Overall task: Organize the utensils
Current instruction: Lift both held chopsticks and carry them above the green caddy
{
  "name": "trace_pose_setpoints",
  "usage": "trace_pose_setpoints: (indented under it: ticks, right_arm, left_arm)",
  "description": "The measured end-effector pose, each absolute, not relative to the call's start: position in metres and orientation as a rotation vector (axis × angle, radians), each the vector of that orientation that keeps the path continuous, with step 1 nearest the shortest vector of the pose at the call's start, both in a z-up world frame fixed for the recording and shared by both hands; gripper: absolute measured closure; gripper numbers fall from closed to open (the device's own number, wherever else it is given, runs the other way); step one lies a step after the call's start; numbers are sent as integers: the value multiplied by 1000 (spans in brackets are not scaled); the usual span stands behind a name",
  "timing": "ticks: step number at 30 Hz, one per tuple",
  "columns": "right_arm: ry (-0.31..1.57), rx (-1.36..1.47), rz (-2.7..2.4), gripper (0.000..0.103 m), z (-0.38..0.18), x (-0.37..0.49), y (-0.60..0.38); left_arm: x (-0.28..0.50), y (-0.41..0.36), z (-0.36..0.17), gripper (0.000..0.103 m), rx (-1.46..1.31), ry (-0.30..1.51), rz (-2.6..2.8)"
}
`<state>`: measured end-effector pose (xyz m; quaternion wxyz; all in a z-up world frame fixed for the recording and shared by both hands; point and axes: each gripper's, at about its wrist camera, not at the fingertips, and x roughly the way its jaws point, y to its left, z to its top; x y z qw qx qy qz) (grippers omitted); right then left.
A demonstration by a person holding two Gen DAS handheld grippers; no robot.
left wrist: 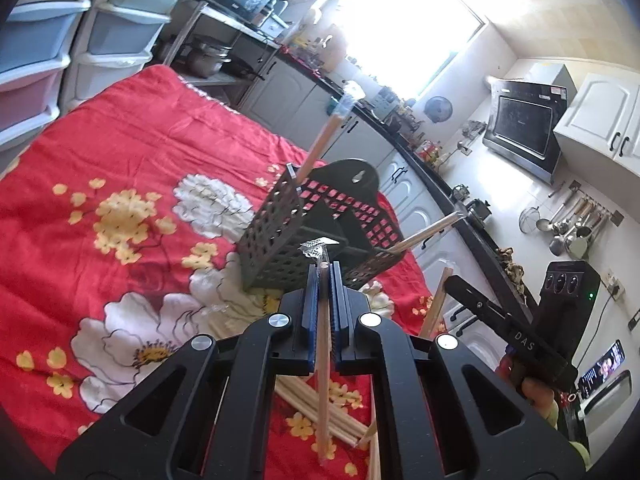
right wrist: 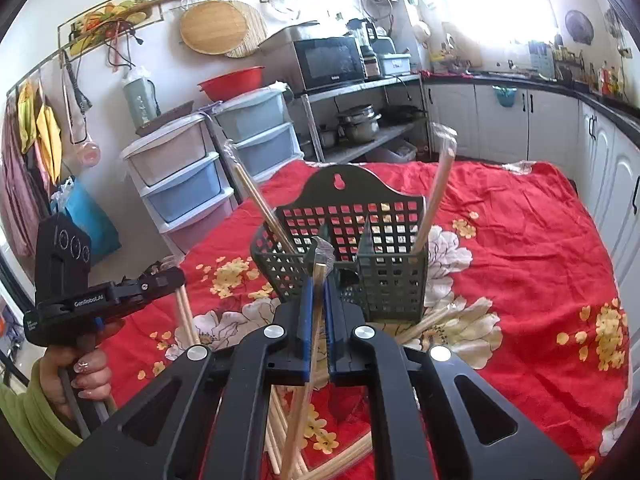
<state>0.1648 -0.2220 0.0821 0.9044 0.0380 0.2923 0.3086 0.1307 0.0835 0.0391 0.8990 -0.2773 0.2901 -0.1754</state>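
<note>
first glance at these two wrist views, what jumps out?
The red floral cloth fills both views, with a dark slotted utensil holder upright at its middle, two wrapped chopstick pairs already leaning out of its outer compartments. Each claw, left and right, is shut on a wrapped chopstick pair, above loose chopsticks lying on the cloth.
</note>
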Motion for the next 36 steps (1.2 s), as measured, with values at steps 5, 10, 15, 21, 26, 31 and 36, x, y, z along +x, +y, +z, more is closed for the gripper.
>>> trace_pose_setpoints:
  ticks: [5,10,15,21,26,31,36]
  right_arm:
    - [567,58,647,98,91,157,-219]
    - [535,44,653,98,98,152,-218]
    - [500,33,650,98,108,149,-216]
    - [444,18,643,98,121,147,-215]
    - [395,17,642,98,138,148,-213]
    - [335,12,632,98,157,149,-213]
    - [292,20,625,98,174,154,-215]
  left_arm:
    - [133,75,52,100,-551,576,-386]
    - [135,67,67,100,-525,545,-409]
    - [139,58,84,100,-498,511,-427]
    - [142,50,107,100,-463,462,-438]
    - [146,44,127,100,-429,406,-430]
    - [149,40,148,100,-414,353,-428]
    - [151,38,175,100,-390,286,-413]
